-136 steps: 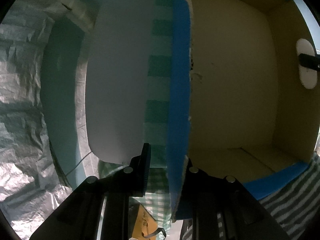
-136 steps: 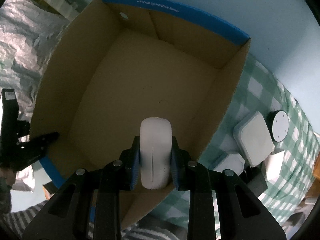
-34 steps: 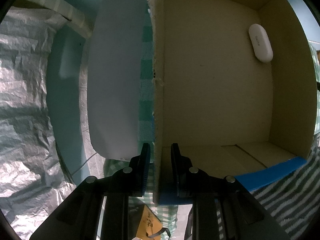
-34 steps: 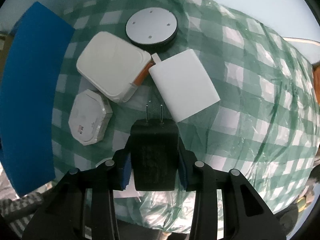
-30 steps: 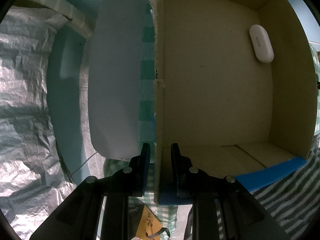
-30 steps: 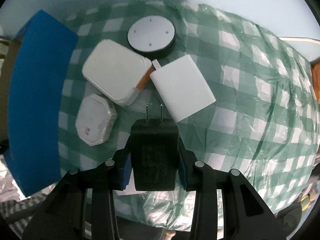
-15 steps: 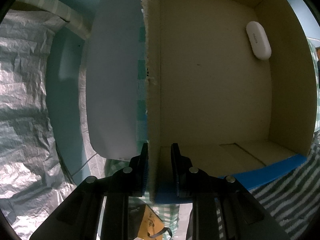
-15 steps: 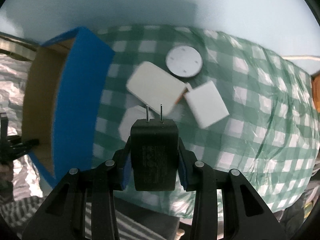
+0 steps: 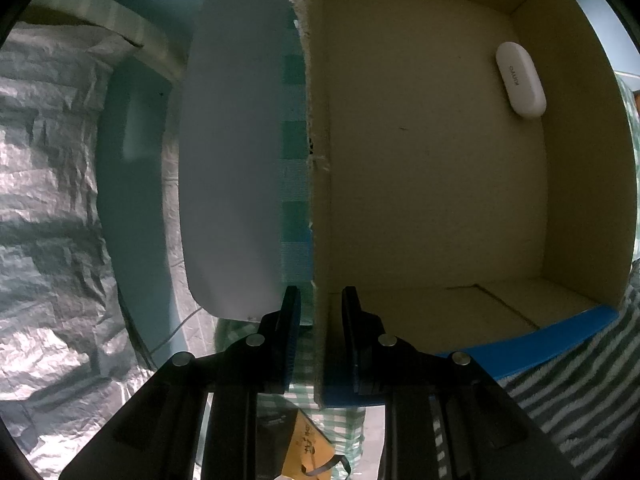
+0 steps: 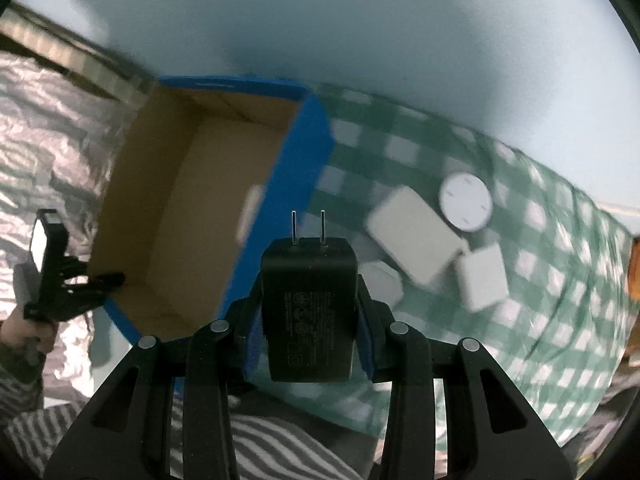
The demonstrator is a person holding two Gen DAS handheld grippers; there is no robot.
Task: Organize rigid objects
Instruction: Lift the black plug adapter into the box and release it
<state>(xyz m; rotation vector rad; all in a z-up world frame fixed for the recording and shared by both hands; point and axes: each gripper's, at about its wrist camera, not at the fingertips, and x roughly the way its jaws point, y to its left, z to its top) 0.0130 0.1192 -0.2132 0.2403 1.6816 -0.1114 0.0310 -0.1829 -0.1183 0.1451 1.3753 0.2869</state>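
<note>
My left gripper [image 9: 316, 304] is shut on the left wall of an open cardboard box [image 9: 420, 160] with blue outer sides. A white oval case [image 9: 520, 80] lies inside the box at its far right. My right gripper [image 10: 308, 312] is shut on a black plug adapter [image 10: 308, 308], prongs pointing forward, held in the air near the box's right wall [image 10: 276, 208]. The left gripper [image 10: 76, 288] also shows at the box's near left corner in the right wrist view.
On the green checked tablecloth [image 10: 560, 300] right of the box lie a round white disc [image 10: 466, 202], a large white rounded box [image 10: 414, 240], a small white block [image 10: 482, 276] and a white hexagonal item [image 10: 382, 284]. Crinkled silver foil [image 9: 48, 200] lies left of the box.
My right gripper, holding the black adapter, has risen and swung left from above the white items toward the box. The left gripper keeps its hold on the box wall.
</note>
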